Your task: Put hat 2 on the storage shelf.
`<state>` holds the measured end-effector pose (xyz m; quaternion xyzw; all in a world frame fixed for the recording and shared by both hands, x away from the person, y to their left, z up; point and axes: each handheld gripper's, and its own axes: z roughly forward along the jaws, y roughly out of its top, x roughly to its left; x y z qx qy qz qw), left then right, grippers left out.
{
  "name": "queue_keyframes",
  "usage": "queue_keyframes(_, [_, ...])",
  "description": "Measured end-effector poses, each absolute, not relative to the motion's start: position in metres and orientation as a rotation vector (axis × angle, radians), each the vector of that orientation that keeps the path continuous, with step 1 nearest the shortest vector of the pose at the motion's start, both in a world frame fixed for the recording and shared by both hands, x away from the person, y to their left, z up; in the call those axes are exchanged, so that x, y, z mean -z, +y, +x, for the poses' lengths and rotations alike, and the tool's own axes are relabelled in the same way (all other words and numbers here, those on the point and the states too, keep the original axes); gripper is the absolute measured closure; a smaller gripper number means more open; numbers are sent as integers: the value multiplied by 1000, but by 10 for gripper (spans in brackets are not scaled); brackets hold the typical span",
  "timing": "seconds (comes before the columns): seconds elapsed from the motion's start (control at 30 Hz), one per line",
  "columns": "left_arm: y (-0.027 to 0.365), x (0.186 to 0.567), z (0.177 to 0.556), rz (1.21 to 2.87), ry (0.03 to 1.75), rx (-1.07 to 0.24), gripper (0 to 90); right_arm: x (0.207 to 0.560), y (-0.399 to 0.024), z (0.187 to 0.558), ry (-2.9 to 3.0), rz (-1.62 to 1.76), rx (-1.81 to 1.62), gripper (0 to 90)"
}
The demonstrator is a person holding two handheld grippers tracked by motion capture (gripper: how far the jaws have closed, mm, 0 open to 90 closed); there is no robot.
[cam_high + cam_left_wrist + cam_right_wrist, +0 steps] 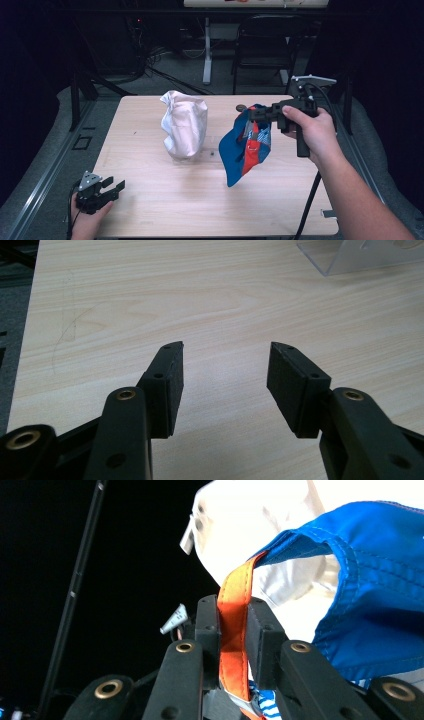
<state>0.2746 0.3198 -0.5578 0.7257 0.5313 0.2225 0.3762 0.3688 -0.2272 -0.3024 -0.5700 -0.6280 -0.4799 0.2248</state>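
A blue and orange-red cap (246, 147) hangs in the air over the right half of the wooden table (210, 200). My right gripper (256, 115) is shut on it from the right. In the right gripper view the pads of that gripper (234, 630) pinch the cap's orange strap (235, 605), and the blue fabric (370, 595) hangs off to the right. A crumpled white bag (184, 124) stands upright near the table's middle, to the left of the cap. My left gripper (116, 186) rests at the table's front left corner, open. Nothing lies between its pads (226, 385).
A clear plastic stand (360, 255) sits on the wood ahead of the left gripper. Beyond the table's far edge are a dark folding chair (270, 45) and a white table leg (207, 50). Dark rails run along both sides of the table.
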Motion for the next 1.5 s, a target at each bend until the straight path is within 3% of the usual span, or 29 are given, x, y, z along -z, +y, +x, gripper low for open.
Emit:
queue_keyframes(0.83, [321,557,275,1861,1361,-557,492,282,-230,431,-1656,-1780,1349,779])
queue_keyframes(1.5, [321,558,275,1866,1361,-556,493,307,-230,443,-1669,-1850,1292,779])
